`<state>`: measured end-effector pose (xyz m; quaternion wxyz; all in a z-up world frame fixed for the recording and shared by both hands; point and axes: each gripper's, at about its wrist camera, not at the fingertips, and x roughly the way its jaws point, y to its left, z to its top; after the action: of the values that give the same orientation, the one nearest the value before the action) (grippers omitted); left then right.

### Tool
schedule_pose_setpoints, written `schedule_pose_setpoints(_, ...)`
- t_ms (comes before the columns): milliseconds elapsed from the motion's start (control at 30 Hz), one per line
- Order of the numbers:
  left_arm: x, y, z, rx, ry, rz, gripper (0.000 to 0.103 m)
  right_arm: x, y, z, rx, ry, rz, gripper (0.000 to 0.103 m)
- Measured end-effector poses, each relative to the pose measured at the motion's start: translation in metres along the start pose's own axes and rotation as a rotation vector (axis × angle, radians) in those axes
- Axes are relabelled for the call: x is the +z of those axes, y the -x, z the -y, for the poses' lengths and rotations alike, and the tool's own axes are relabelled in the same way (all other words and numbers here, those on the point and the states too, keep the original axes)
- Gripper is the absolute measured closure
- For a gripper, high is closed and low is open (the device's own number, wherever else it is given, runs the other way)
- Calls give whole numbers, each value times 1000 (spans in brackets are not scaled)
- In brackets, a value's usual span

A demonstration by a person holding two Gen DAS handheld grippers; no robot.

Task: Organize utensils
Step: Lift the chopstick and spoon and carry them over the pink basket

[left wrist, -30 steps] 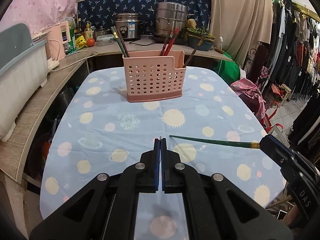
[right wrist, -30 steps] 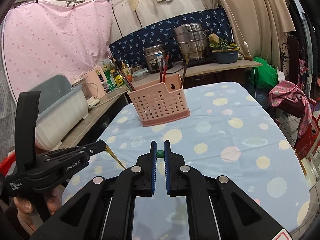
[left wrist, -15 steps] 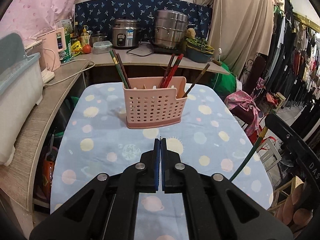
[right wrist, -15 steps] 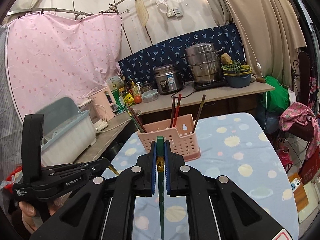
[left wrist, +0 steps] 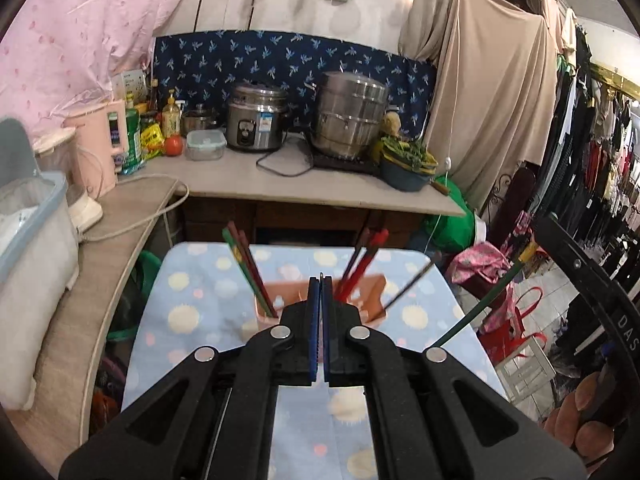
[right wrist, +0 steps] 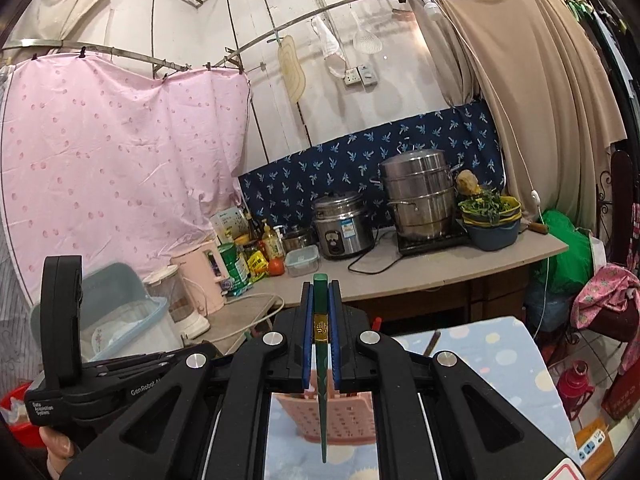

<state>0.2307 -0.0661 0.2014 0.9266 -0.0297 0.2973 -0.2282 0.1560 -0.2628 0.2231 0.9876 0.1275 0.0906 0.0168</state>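
A pink perforated utensil basket (left wrist: 372,300) stands on the spotted blue table and holds green, red and dark chopsticks (left wrist: 248,268). My left gripper (left wrist: 320,280) is shut and empty, raised in front of the basket. My right gripper (right wrist: 320,286) is shut on a green chopstick (right wrist: 322,392) with a gold band, held upright, tip down, above the basket (right wrist: 348,416). In the left wrist view the same chopstick (left wrist: 480,304) slants at the right beside the right gripper's black body (left wrist: 592,280).
A counter (left wrist: 320,188) behind the table carries a rice cooker (left wrist: 256,120), a steel steamer pot (left wrist: 352,120), a bowl of greens (left wrist: 406,164), bottles and a pink kettle. A grey-blue bin (left wrist: 28,248) sits left. Clothes hang at right.
My right gripper lifted the green chopstick off the table and turned it upright above the basket. Both grippers rose and tilted up, so the basket now sits low in both views.
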Motion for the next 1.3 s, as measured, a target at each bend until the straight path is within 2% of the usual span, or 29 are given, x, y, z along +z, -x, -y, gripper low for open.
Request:
schedule_pose_setpoints(167, 22, -22, -1, 33, -9, 30, 102, 23, -30, -8, -10, 14, 57, 96)
schedule_pose_setpoints(300, 30, -40, -5, 39, -9, 23, 102, 25, -55, -10, -21, 29, 56, 96)
schedule_pose_setpoints(733, 15, -90, -17, 57, -5, -49, 102, -22, -112, -3, -35, 52, -74, 96)
schedule_pose_setpoints(1300, 0, -112, -17, 70, 3, -91, 102, -49, -130, 4, -46, 74, -148, 96)
